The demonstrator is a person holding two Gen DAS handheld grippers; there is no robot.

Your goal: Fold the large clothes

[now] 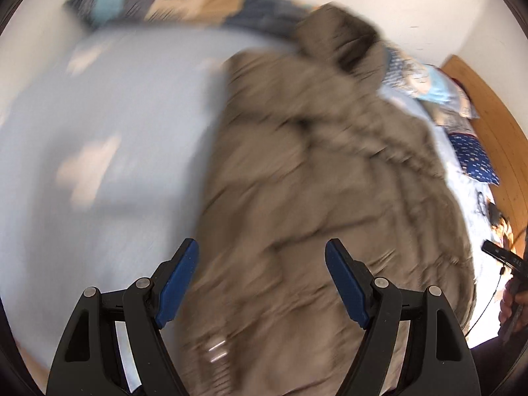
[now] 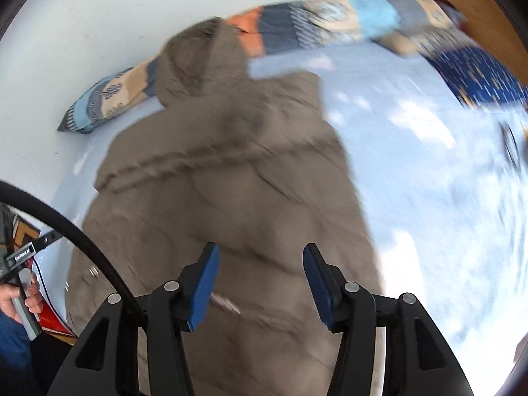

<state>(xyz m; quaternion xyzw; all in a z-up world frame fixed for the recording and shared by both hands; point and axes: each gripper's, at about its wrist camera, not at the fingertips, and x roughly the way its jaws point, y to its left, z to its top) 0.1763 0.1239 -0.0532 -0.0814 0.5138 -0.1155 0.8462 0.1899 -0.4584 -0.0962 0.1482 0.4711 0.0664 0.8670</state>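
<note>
Blue-padded jaws of the left gripper were held wide, those of the right gripper narrower, nothing gripped. Beneath both, a coat was spread along the bed, hood toward the pillow at the wall edge.

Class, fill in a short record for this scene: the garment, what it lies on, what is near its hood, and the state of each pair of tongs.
garment: brown hooded padded jacket, spread out
surface: light blue bedsheet
near hood: patchwork pillow along the white wall
left tongs: open, nothing between the pads, over the jacket
right tongs: open, nothing gripped, over the jacket
picture quality: motion blur in both views
</note>
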